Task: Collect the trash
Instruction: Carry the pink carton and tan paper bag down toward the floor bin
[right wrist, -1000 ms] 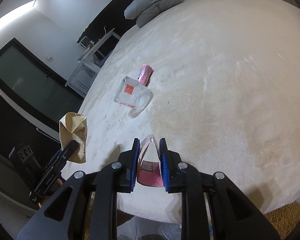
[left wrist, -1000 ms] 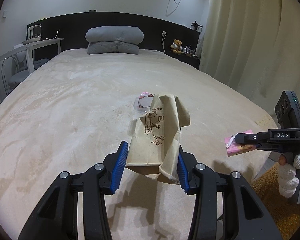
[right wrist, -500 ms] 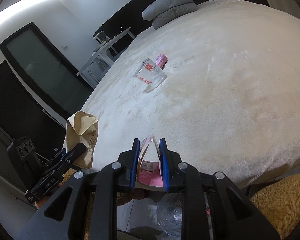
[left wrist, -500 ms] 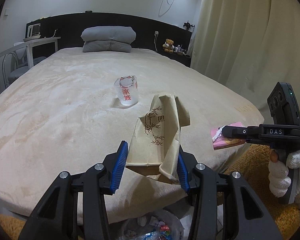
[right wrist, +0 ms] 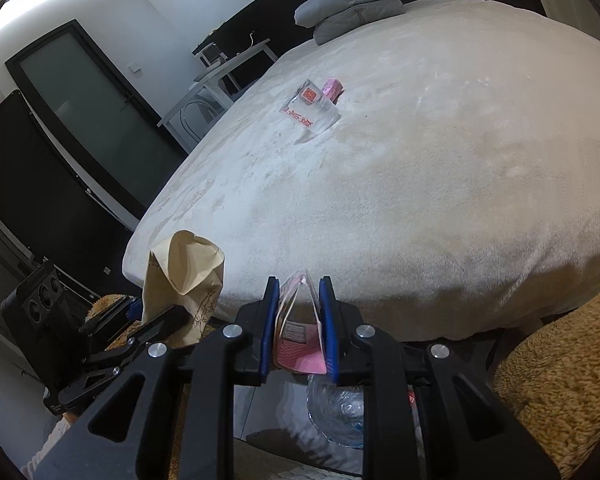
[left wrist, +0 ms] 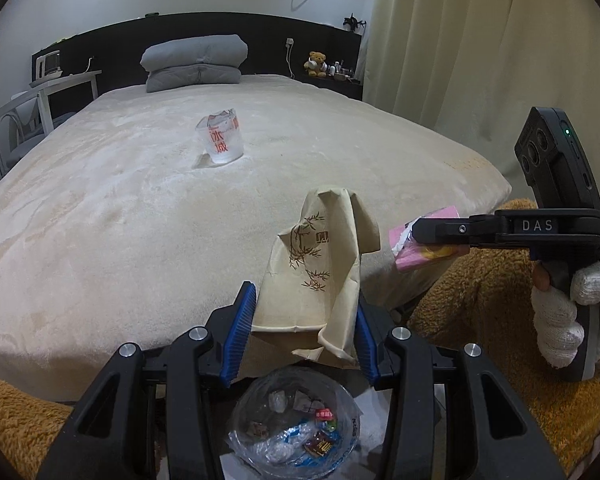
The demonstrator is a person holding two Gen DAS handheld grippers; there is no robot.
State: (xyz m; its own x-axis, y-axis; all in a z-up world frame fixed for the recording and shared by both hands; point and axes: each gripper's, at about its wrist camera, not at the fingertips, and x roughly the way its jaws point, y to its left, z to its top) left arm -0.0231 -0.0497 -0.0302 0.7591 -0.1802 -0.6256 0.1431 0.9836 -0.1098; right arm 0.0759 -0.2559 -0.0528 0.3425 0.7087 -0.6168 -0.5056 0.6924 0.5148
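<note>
Left wrist view: a clear plastic cup with red print is seen standing on the cream plush bed, well apart from both tongs; a small pink carton is shown just behind it in the right wrist view. A transparent bag of collected trash lies on the floor below the bed edge. A grey folded pillow rests at the dark headboard. The left tongs are clenched on a crumpled beige paper bag. The right tongs are clenched on a flattened pink wrapper.
</note>
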